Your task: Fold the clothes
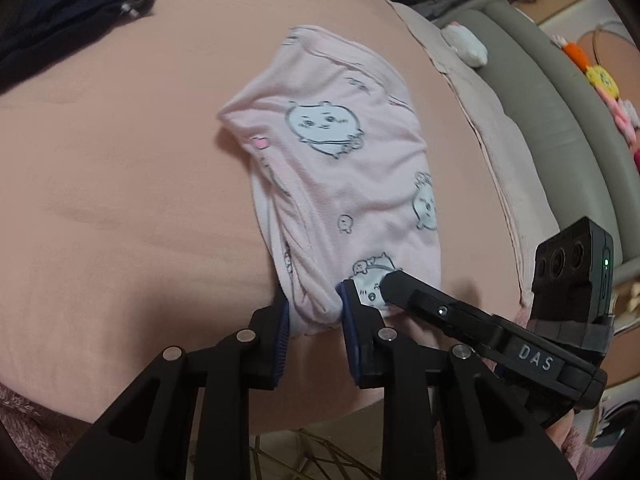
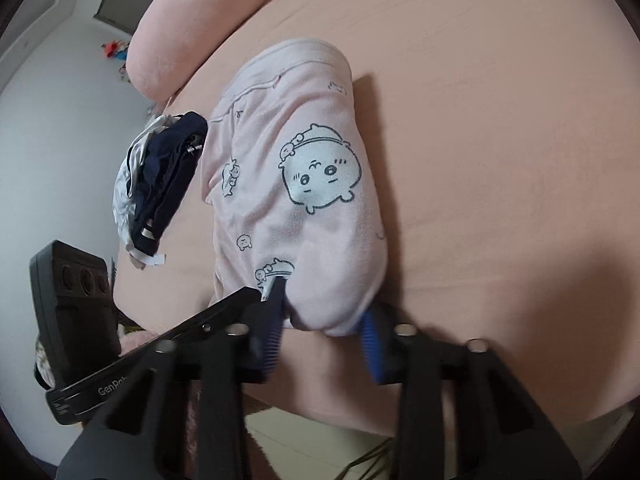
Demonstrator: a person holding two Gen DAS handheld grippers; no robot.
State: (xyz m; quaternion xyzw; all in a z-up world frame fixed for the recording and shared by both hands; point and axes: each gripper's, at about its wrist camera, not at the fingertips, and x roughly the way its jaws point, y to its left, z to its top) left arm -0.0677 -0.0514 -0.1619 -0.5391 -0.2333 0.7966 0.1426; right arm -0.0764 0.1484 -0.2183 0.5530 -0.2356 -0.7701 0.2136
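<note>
Pink printed garment (image 1: 340,168) flat on the peach bed sheet (image 1: 120,160), partly folded into a long strip, long axis running from the near bed edge straight away toward the far side. Left gripper (image 1: 314,308) at the near end of the strip, jaws clenched on a bunched corner, blue pads (image 1: 352,308) pressing cloth from both sides. Right gripper (image 2: 326,322) just beside it on the same near hem, jaws likewise clenched on a rounded fold of the fabric; its finger tip visible in the left wrist view, lying on the cloth right next to the left jaws. Both hands equally near; whole garment lying ahead of both jaws, none behind. Likely next move: near end carried up and over toward the far end, so the fold line falling across the strip midway. Dark navy clothing (image 2: 160,176) heaped to the left, apart from the pink piece. Pink pillow (image 2: 192,20) at far left.
</note>
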